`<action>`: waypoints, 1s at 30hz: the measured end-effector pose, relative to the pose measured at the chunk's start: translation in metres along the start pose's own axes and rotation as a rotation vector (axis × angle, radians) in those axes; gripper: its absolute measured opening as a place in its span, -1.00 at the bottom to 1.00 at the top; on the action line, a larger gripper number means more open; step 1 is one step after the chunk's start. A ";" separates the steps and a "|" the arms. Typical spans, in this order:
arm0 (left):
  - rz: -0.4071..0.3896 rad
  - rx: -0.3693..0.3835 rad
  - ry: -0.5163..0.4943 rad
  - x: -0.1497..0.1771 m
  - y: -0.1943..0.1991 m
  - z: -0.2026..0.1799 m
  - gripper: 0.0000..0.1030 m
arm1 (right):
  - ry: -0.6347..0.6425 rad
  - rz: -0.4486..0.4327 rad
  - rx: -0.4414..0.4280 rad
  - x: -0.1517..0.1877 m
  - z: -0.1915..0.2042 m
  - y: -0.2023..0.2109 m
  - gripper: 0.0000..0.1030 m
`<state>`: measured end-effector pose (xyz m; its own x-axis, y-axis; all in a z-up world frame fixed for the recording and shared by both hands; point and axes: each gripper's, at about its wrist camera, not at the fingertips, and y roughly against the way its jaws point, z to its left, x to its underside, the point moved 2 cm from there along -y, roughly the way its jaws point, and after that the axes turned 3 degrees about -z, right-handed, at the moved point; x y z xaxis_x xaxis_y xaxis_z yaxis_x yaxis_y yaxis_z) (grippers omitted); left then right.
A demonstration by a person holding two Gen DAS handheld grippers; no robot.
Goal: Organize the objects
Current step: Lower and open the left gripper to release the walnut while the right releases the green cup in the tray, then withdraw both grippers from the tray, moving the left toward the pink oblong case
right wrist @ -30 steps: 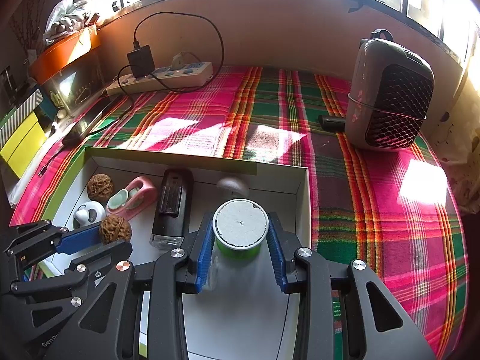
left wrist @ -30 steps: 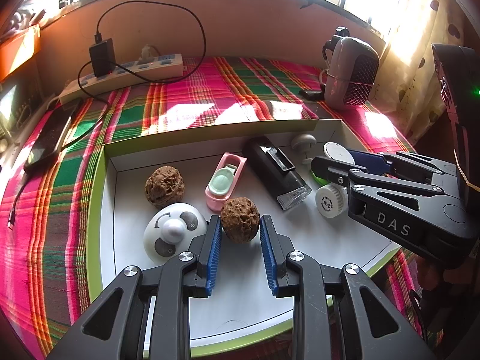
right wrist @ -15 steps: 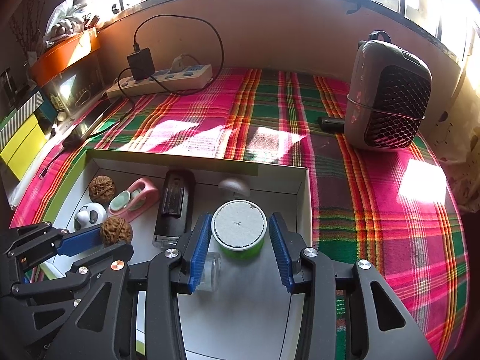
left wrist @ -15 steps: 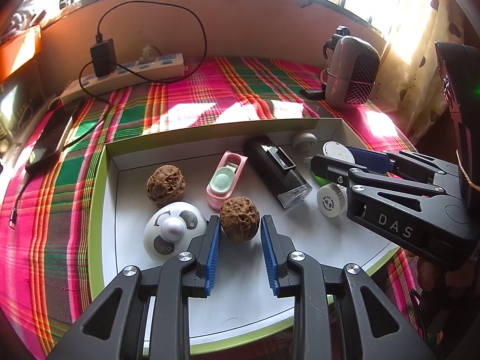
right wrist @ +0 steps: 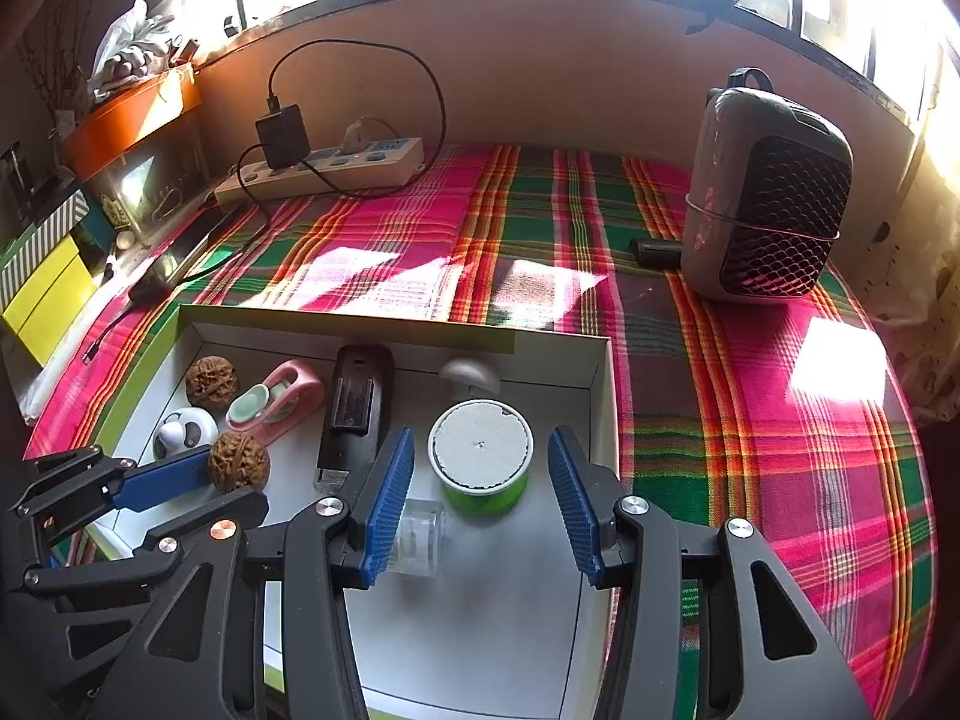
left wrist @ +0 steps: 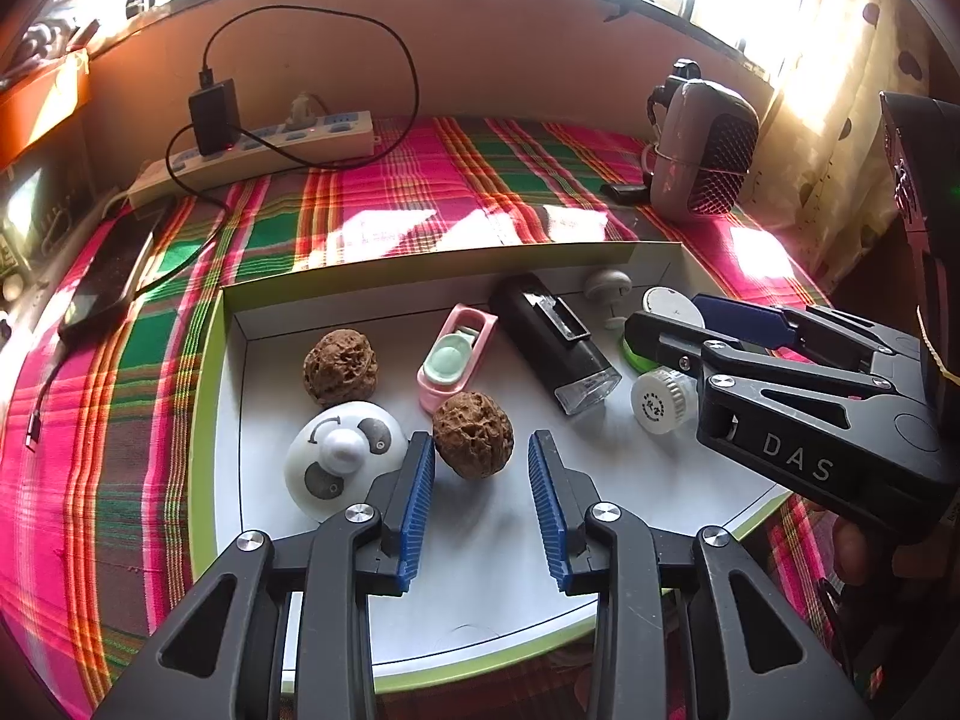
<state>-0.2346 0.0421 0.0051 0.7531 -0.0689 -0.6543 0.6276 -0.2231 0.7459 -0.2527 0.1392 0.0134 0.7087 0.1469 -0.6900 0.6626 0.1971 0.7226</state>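
Right gripper (right wrist: 480,501) fingers now wider around green tub (right wrist: 481,459); "DAS", perhaps, on casing.

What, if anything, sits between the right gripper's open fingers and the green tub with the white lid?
Nothing visible does. The right gripper is open with the green tub already between its blue pads, gaps on both sides. A small clear vial lies just below the tub, against the left pad, and might get pinched.

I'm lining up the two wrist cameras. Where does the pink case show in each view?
Left wrist: pink case lies centre of the box, just beyond the walnut between the open left gripper.
Right wrist: pink case sits left of centre.
Shared landmark: black device, immediately right of it.
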 end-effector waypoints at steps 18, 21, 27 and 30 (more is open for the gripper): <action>-0.041 0.006 0.003 0.011 0.037 0.007 -0.40 | -0.017 -0.043 0.007 0.005 0.003 0.030 -0.07; -0.046 0.010 0.011 0.016 0.046 0.013 -0.40 | -0.024 -0.052 0.008 0.008 0.002 0.037 -0.07; -0.054 0.028 0.014 0.031 0.067 0.019 -0.40 | -0.039 -0.073 0.013 0.016 0.000 0.053 -0.06; -0.047 0.039 0.010 0.040 0.075 0.015 -0.40 | -0.049 -0.083 0.016 0.021 -0.001 0.061 -0.06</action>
<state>-0.1604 0.0081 0.0332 0.7251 -0.0480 -0.6870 0.6541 -0.2638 0.7089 -0.1974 0.1552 0.0433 0.6618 0.0835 -0.7450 0.7231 0.1909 0.6638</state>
